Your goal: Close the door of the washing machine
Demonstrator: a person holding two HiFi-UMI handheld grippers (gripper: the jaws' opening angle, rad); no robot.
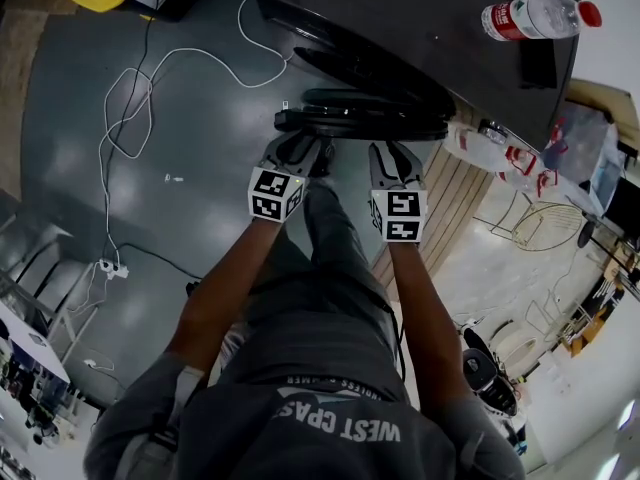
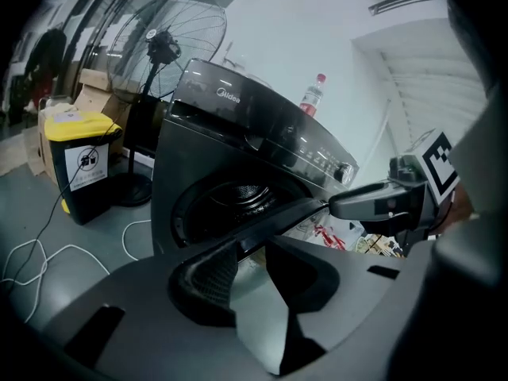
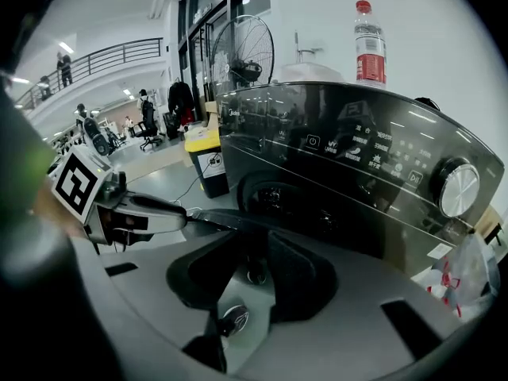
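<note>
The washing machine (image 1: pixel 420 28) has its door (image 1: pixel 360 120) swung out and seen edge-on, well clear of the drum opening (image 2: pixel 238 201). The left hand-held gripper (image 1: pixel 303 148) and the right hand-held gripper (image 1: pixel 394 156) both have their jaws parted and grip nothing. The door's rim lies right at their tips, though whether it touches them is unclear. This step probably goes best as a push rather than a grasp. Set both tips against the outer face, away from the hinge. Swing the door steadily toward the drum and keep the pressure even. Press on until the latch catches.
</note>
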